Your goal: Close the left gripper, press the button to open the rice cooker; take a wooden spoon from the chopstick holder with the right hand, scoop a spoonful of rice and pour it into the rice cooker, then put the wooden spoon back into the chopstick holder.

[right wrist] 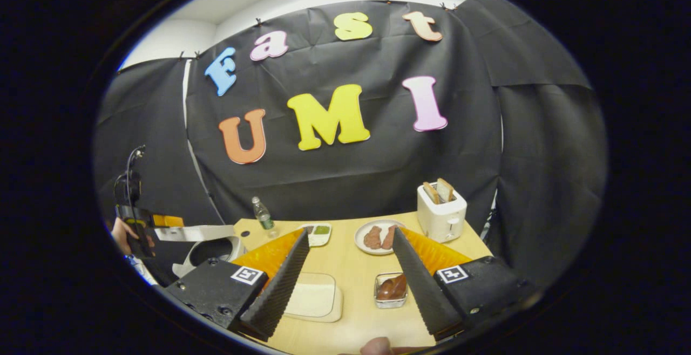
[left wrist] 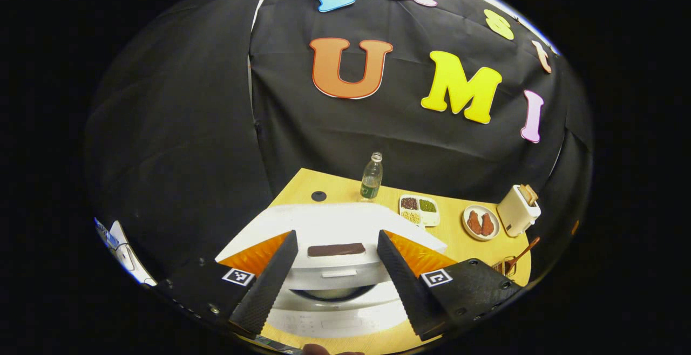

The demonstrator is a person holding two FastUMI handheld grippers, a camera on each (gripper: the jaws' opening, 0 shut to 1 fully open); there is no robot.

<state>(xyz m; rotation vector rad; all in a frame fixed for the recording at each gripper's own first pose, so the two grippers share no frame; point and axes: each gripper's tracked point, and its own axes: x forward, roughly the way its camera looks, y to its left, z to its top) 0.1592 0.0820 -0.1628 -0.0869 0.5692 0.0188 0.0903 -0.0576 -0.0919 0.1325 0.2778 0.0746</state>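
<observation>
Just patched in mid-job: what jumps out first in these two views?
The white rice cooker, lid already raised, sits right in front of the open left hand-held gripper. Through the open right hand-held gripper, the white toaster holding two bread slices stands at the table's far right, beside a plate of browned meat.

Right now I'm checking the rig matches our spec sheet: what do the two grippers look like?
The left gripper and the right gripper look alike: two long ridged fingers tapering forward, black blocky mounts with screws, a square black-and-white marker on each mount, and orange ribbed panels behind the fingers.
</observation>
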